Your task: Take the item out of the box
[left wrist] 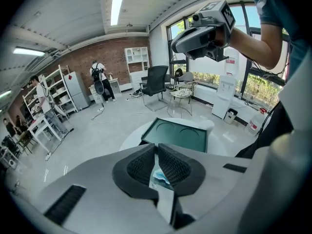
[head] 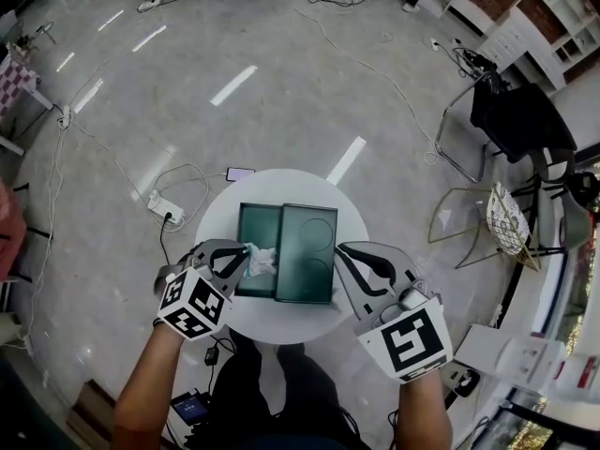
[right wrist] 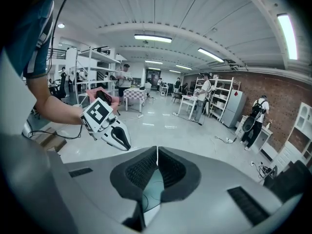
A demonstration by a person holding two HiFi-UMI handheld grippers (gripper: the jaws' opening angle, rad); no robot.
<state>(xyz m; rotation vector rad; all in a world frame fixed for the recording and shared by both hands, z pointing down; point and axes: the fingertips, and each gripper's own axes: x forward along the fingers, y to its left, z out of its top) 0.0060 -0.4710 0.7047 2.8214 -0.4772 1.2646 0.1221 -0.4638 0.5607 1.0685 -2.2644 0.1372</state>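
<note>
- A round white table (head: 281, 184) stands on a pale, glossy floor (head: 281, 64) in an open workshop.
- A white power strip (head: 164, 209) and a phone (head: 240, 173) lie on the floor near the table's far edge.
- A black office chair (head: 520, 120) and a wire-frame chair with a woven seat (head: 506, 218) stand to the right.
- A person with a backpack (left wrist: 99, 79) stands near white shelving (left wrist: 136, 57) against a brick wall (left wrist: 97, 50).

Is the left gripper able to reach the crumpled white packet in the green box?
Probably yes. The left gripper sits beside the crumpled white packet, and the dark green box is uncovered. Its fingers are shut, so they must open first.
</note>
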